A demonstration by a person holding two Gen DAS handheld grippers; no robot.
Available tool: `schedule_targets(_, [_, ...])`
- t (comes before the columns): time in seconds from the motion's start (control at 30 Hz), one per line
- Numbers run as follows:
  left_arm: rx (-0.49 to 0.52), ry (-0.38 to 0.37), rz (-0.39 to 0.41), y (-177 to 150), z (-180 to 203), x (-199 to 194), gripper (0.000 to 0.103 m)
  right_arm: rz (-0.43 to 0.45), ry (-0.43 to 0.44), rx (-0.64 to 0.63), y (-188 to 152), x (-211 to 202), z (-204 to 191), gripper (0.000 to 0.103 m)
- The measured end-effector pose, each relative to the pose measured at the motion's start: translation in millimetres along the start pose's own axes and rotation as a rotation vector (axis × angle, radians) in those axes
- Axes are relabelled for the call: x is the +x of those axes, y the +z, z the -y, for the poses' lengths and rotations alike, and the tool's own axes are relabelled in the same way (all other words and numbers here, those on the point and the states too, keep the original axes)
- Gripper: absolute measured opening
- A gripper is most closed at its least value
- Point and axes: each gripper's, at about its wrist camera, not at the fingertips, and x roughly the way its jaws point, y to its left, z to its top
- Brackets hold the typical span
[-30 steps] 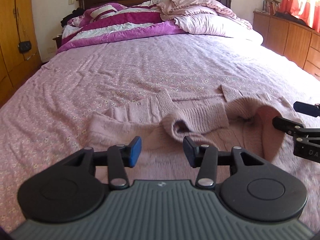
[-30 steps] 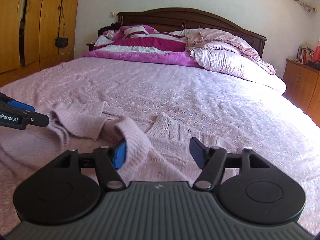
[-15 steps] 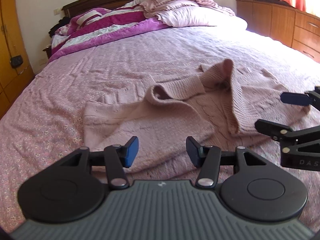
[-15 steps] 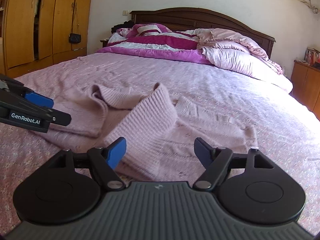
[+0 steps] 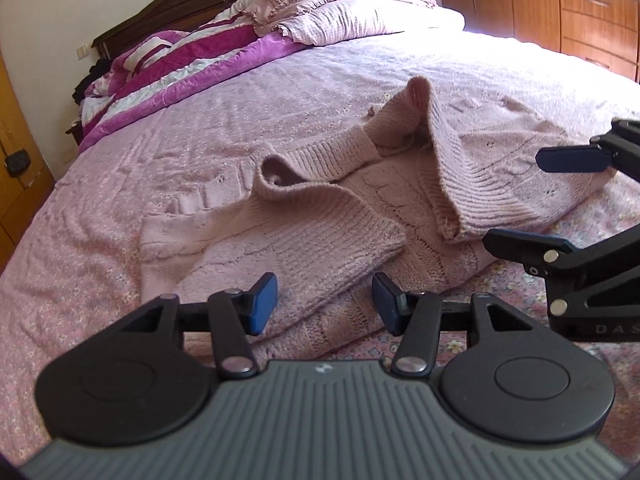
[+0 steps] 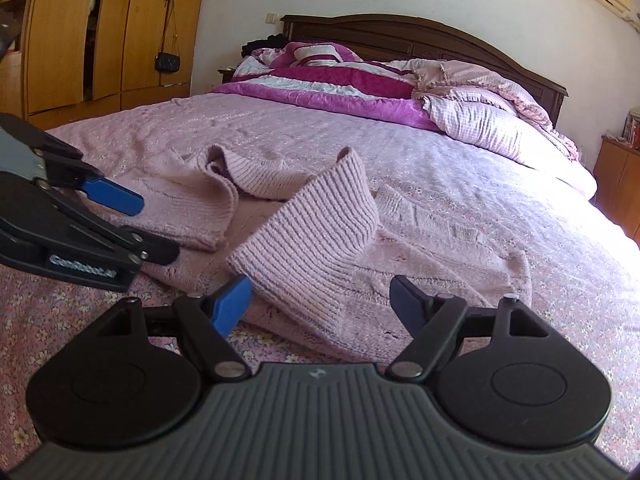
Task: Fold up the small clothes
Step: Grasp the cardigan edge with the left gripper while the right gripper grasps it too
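Note:
A small pale pink knitted sweater (image 5: 320, 232) lies on the bed, both sleeves folded in over its body; it also shows in the right wrist view (image 6: 312, 240). My left gripper (image 5: 324, 304) is open and empty, just in front of the sweater's near hem and left sleeve. My right gripper (image 6: 320, 300) is open and empty, its jaws on either side of the right sleeve's cuff edge, not closed on it. Each gripper shows in the other's view: the right one (image 5: 532, 200) at the right edge, the left one (image 6: 148, 224) at the left.
The bed has a pink flowered cover (image 5: 80, 272). A purple striped quilt (image 6: 320, 80) and checked pillows (image 6: 488, 124) are piled at the dark headboard. Wooden wardrobes (image 6: 100, 36) stand left, a wooden dresser (image 5: 560, 12) right.
Both grippers have pulled back toward the bed's near edge and dropped lower. The two sleeves, raised earlier, now lie folded over the sweater's body. Both grippers stay open.

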Motion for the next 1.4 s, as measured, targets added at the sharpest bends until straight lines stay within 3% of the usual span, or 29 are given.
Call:
schedule_targets(0.13, [0.011,0.014,0.019,-1,1,4,0.054,0.001,0.013,-0.047,-1,6,-6,0.082])
schedule_targets(0.23, [0.026,0.016,0.034,-2,1,4,0.052,-0.003,0.011,-0.072,-2,13,-10,0.075])
schedule_targets(0.27, [0.032,0.003,0.038,-2,2,4,0.033,-0.002,0.016,-0.079,-3,15,-10,0.067])
schedule_targets(0.33, [0.037,0.000,0.040,-2,1,4,0.015,-0.010,0.023,-0.086,-5,19,-12,0.056])
schedule_targets(0.5, [0.028,0.009,0.064,2,-9,-2,0.011,0.001,0.022,-0.075,-3,21,-10,0.014])
schedule_targets(0.77, [0.004,0.133,0.121,28,-48,-8,0.010,0.077,-0.056,-0.114,14,11,14,0.010])
schedule_targets(1.03, [-0.053,0.244,0.144,62,-104,10,0.009,0.109,-0.195,-0.125,54,30,78,0.009])
schedule_targets(1.27, [-0.120,0.282,0.069,58,-131,58,0.009,0.000,-0.259,-0.107,67,87,140,0.009])
schedule_targets(1.4, [-0.154,0.288,-0.011,40,-141,90,0.012,-0.114,-0.240,-0.072,59,130,166,0.009])
